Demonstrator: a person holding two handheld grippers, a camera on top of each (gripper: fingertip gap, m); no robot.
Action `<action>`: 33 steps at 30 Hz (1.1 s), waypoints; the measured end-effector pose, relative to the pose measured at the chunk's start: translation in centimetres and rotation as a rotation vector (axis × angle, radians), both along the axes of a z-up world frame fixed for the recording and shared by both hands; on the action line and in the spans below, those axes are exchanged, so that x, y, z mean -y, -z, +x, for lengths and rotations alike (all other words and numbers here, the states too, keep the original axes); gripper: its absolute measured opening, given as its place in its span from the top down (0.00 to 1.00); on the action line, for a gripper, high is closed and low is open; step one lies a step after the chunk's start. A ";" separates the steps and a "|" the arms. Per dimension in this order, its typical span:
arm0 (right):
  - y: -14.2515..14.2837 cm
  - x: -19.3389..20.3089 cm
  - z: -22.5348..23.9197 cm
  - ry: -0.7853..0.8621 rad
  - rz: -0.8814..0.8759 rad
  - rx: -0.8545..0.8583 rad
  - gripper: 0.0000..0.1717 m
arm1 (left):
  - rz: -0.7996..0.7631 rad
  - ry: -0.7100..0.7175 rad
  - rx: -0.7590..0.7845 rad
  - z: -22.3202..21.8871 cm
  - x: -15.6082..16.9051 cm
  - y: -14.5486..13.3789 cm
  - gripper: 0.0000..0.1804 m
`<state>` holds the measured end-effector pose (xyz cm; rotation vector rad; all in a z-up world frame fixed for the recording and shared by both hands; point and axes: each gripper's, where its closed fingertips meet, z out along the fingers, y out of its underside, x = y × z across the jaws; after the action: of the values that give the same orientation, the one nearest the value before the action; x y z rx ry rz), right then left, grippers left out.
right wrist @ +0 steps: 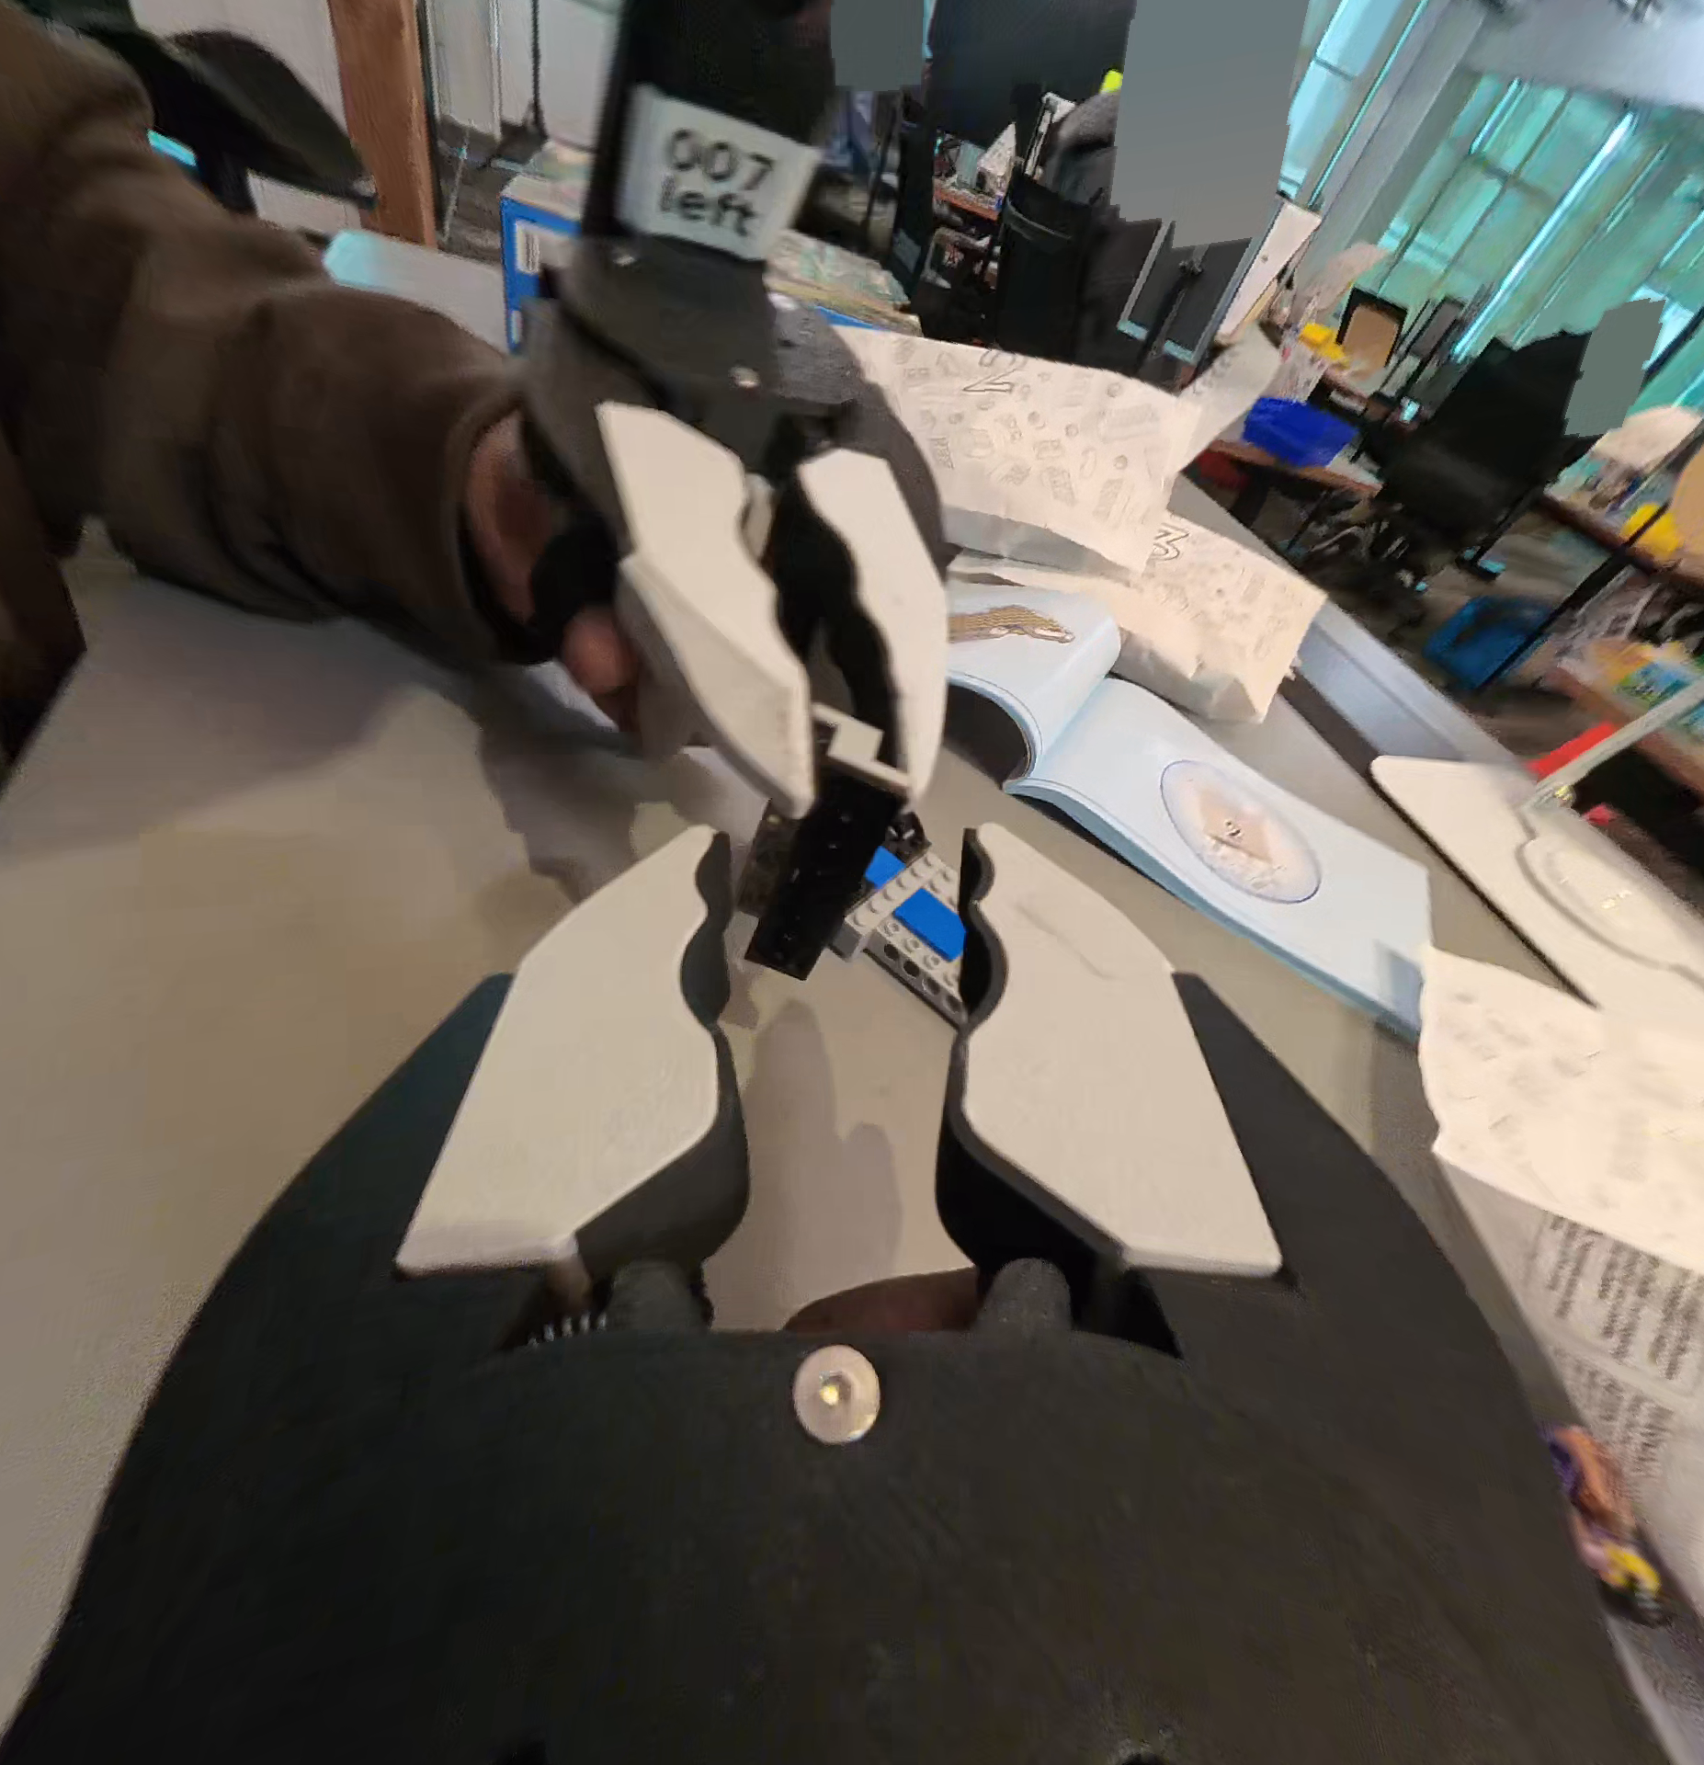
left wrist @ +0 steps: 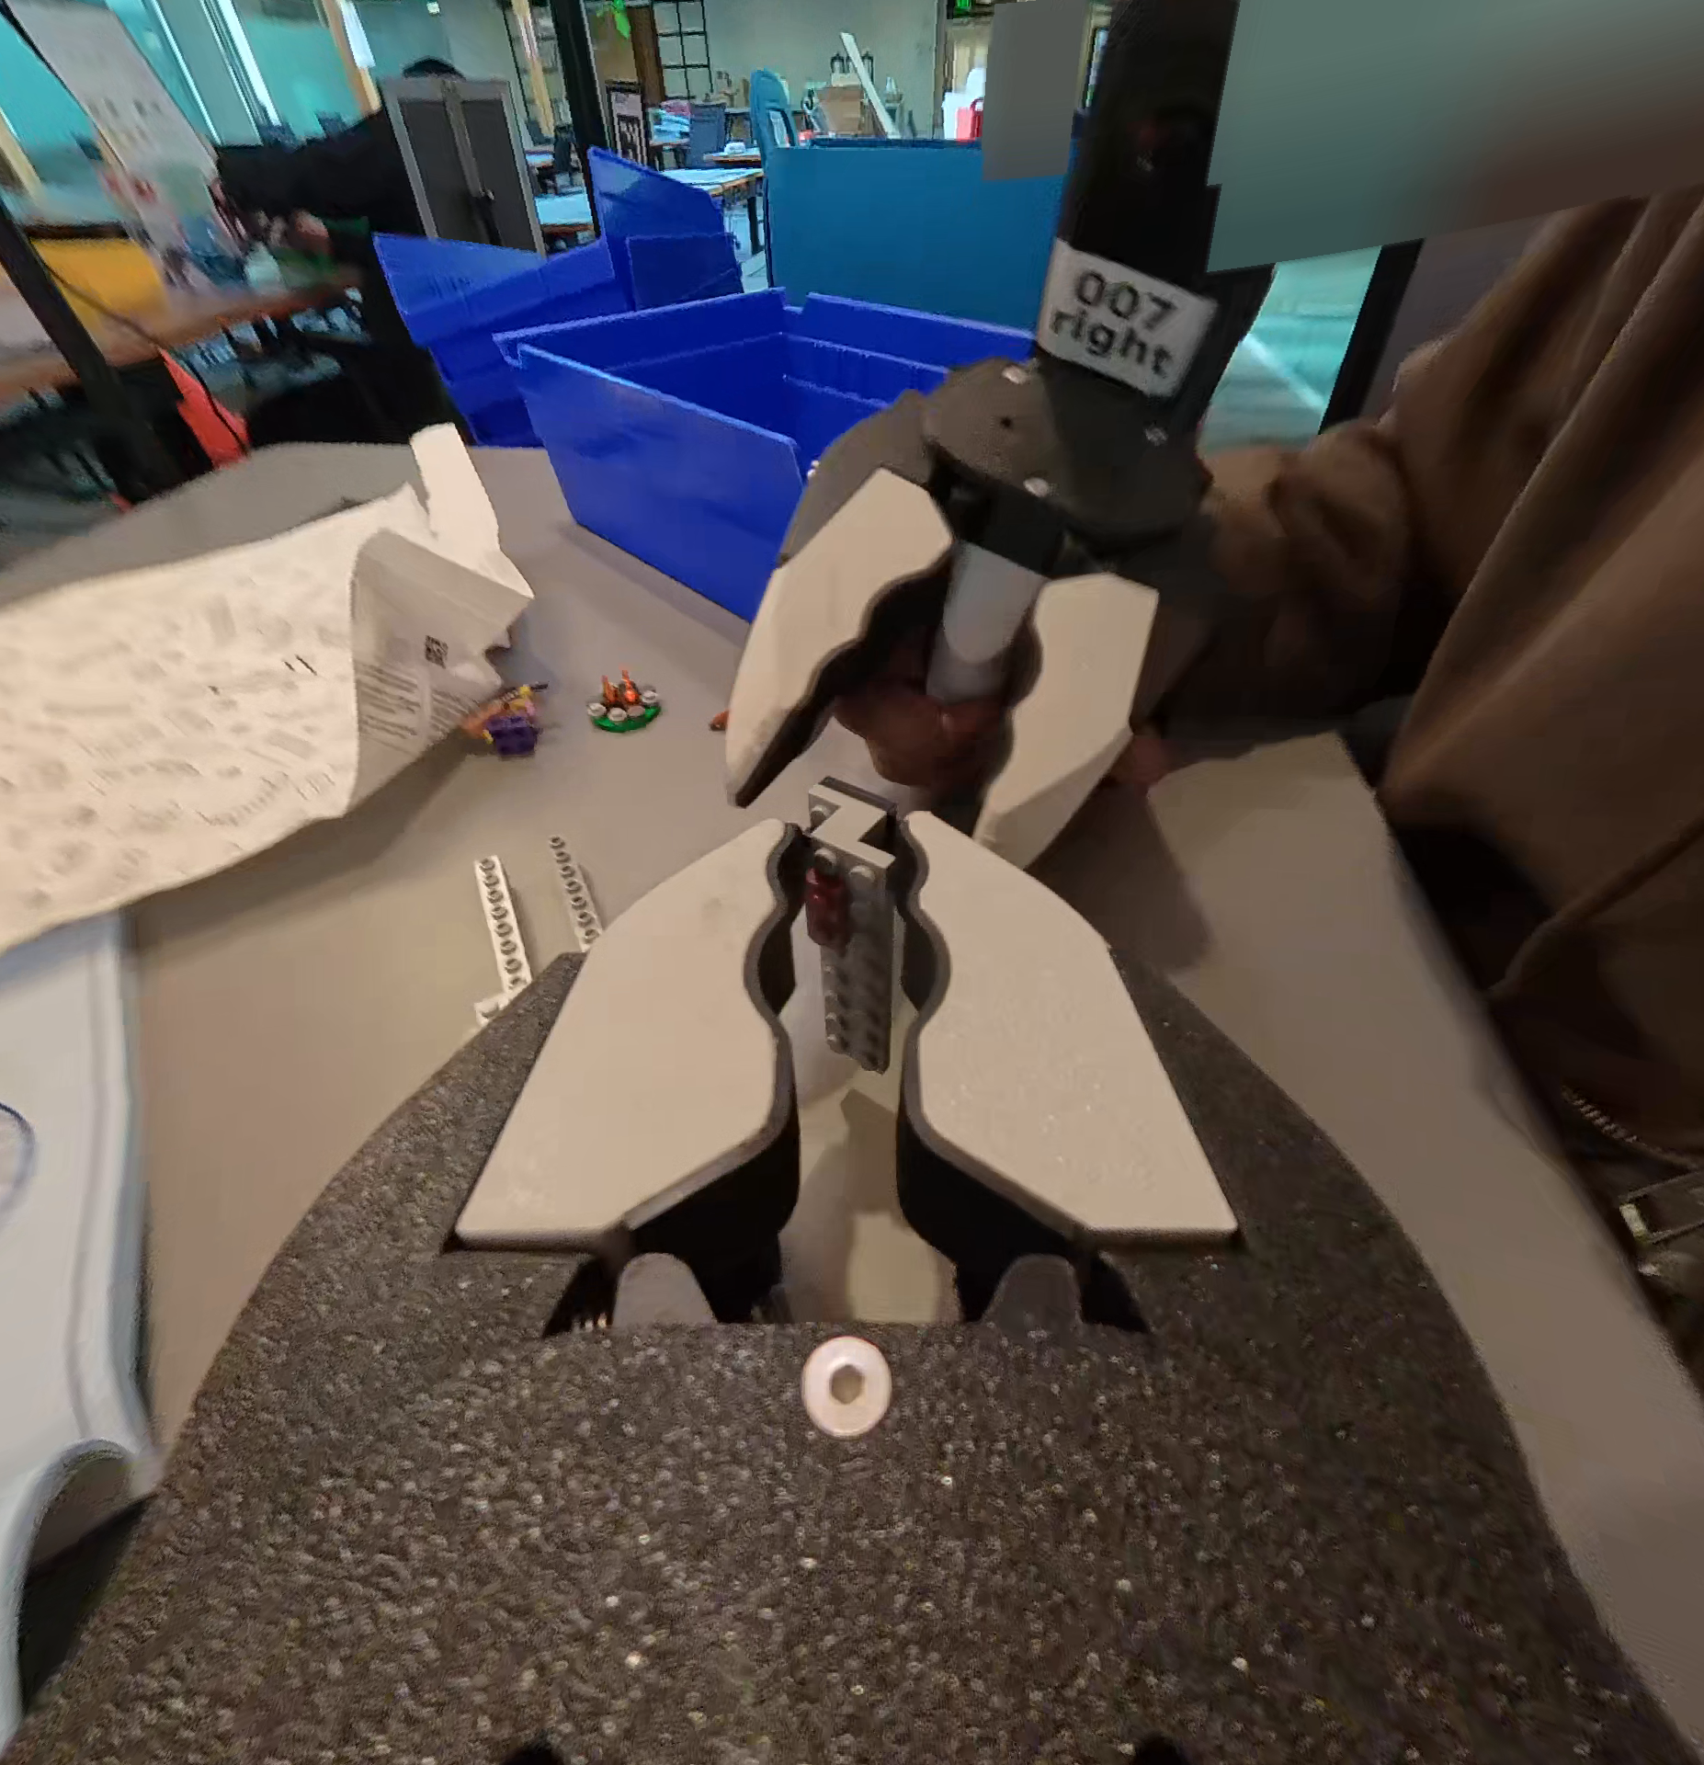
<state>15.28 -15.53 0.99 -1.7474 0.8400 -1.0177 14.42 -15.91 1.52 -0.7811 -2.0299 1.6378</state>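
Observation:
My left gripper (left wrist: pixel 850 840) is shut on a long dark grey studded plate (left wrist: pixel 860 965) with a light grey bracket at its far end and a dark red piece on its left side, held above the grey table (left wrist: pixel 352 1003). The right wrist view shows the left gripper (right wrist: pixel 853 778) clamping the plate's top, with its dark underside (right wrist: pixel 815 888) hanging down. My right gripper (right wrist: pixel 839 860) is open around that plate, with gaps on both sides. It also shows in the left wrist view (left wrist: pixel 877 821), facing mine. A grey and blue brick build (right wrist: pixel 915 917) lies on the table behind the plate.
Two white holed beams (left wrist: pixel 500 917), a small campfire build on a green base (left wrist: pixel 625 705) and a purple piece (left wrist: pixel 512 726) lie on the table. Printed paper bags (left wrist: pixel 161 688), blue bins (left wrist: pixel 676 449) and an open booklet (right wrist: pixel 1211 793) are nearby. A person's brown sleeve (left wrist: pixel 1545 573) is at the right. Only a small space, under 4 cm, lies between the two pairs of fingers.

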 end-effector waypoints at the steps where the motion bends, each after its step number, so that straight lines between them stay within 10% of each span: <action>1: 0.0 0.1 0.1 -0.001 0.026 -0.010 0.75 | -0.030 -0.001 0.038 -0.2 0.0 0.0 0.91; 33: -0.6 -1.4 -1.3 -0.103 -0.043 0.139 0.90 | -0.203 0.148 0.062 -2.3 -1.9 -0.9 0.87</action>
<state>13.95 -14.09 1.62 -1.7157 0.6387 -1.0818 12.10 -13.98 2.43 -1.0390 -1.8160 1.7713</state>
